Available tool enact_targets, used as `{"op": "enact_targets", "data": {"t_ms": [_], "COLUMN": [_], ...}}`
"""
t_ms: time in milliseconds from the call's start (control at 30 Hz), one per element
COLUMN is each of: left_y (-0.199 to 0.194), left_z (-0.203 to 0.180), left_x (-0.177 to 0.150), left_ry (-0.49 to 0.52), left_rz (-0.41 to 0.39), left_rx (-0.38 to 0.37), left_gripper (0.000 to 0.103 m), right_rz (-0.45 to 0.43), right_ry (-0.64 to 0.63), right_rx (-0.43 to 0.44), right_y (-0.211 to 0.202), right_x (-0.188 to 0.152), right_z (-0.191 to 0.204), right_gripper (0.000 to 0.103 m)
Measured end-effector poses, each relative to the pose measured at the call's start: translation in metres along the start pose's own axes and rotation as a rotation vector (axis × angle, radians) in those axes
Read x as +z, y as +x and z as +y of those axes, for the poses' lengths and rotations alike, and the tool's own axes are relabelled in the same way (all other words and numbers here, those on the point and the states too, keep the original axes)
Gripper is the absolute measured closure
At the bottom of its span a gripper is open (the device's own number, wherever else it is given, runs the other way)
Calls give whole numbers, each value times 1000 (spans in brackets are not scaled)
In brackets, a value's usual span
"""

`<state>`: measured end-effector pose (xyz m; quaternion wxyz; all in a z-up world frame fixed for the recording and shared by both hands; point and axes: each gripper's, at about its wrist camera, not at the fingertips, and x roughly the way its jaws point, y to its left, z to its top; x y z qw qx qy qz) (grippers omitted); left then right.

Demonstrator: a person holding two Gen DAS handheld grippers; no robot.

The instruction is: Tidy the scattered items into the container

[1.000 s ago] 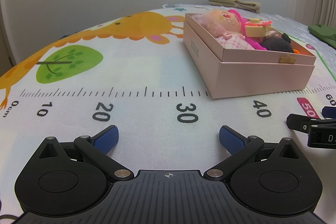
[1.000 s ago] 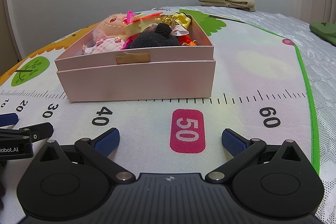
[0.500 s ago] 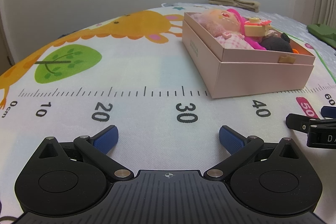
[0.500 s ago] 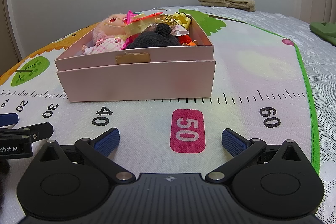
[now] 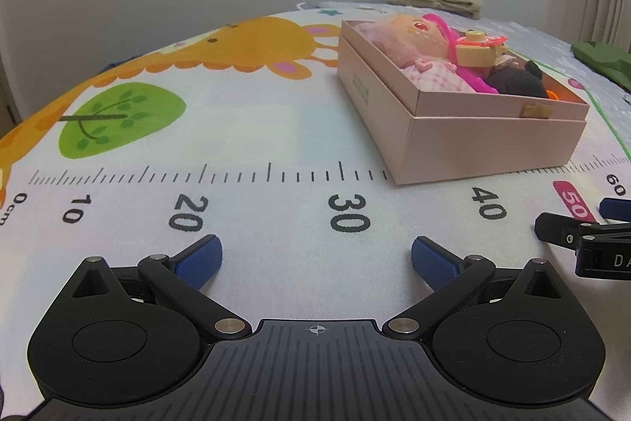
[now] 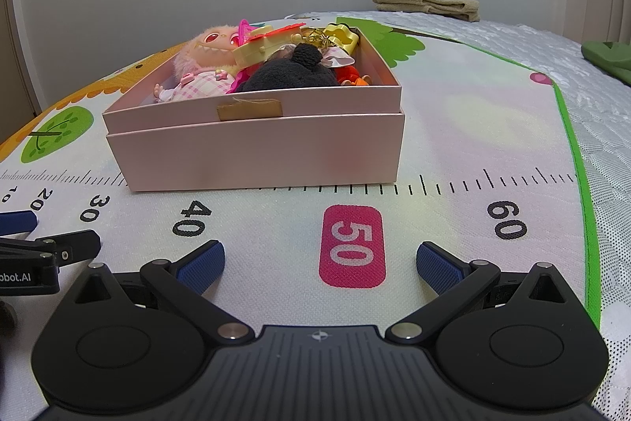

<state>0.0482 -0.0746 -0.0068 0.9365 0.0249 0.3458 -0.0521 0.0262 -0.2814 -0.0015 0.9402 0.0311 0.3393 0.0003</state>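
Left gripper [image 5: 316, 261] jaws wide apart, nothing between them, low over the play mat [image 5: 252, 129] around the printed 20–30 marks. Right gripper [image 6: 320, 263] also spread wide and empty, sitting over the pink 50 patch [image 6: 352, 247]. Pink box [image 6: 260, 148] is ahead of the right gripper, slightly left of its centreline; from the left gripper it sits ahead and to the right. Contents left to right: fuzzy pink doll [image 6: 205, 56] in a checked outfit, cream toy camera [image 6: 258, 49] on top, black plush [image 6: 292, 73], orange piece [image 6: 357, 79] at the right wall, yellow block [image 6: 342, 35] with gold keyring at the back. Items are piled, so what lies under them is hidden. Tan tag [image 6: 249, 110] on the near wall. No loose items on the mat near either gripper. Beyond: folded beige towels [image 6: 426, 4] by the wall, green fabric [image 6: 607, 56] cut off at far right. Each wrist view shows only a clipped edge of the other gripper.
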Motion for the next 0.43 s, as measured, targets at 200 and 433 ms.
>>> {"op": "enact_targets", "data": {"t_ms": [200,433], "left_y": [0,0], "left_z": [-1,0], "left_x": [0,0], "left_ry": [1,-1], "left_rz": [-3,-4], "left_rx": [3,3], "left_gripper": [0,0], "right_rz": [0,0], "right_ry": [0,0], "right_rx": [1,0], "right_y": [-1,-1], "right_x": [0,0], "right_z": [0,0], "right_gripper": [0,0]}}
